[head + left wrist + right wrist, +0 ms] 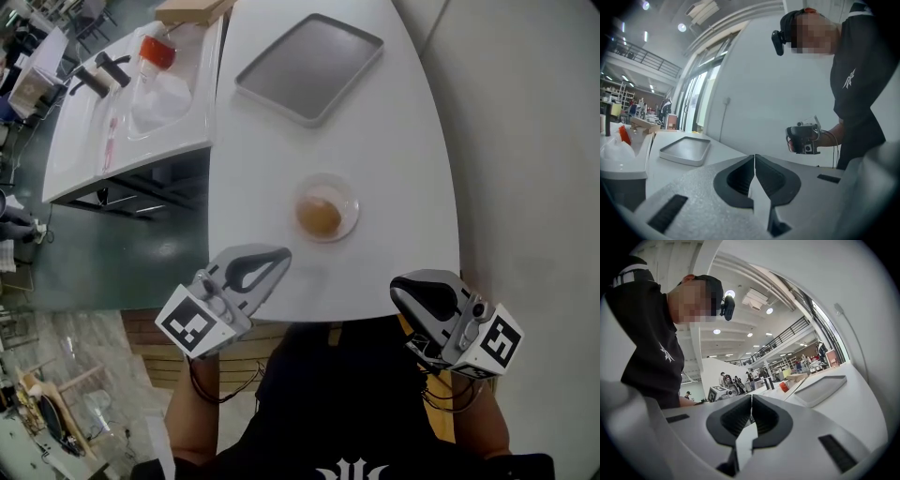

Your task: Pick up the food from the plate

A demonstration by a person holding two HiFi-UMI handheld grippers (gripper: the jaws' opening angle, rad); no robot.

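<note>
A round brown piece of food lies in a clear plate in the middle of the white table. My left gripper hovers at the table's near edge, left of and nearer than the plate, its jaws shut and empty. My right gripper hangs at the near right edge, also shut with nothing in it. In the left gripper view the jaws meet and the right gripper shows beyond. In the right gripper view the jaws meet too. The food is hidden in both gripper views.
A grey tray lies at the table's far end, also seen as the tray and the tray. To the left stands a white sink unit with a black tap, a red-capped bottle and a cardboard box.
</note>
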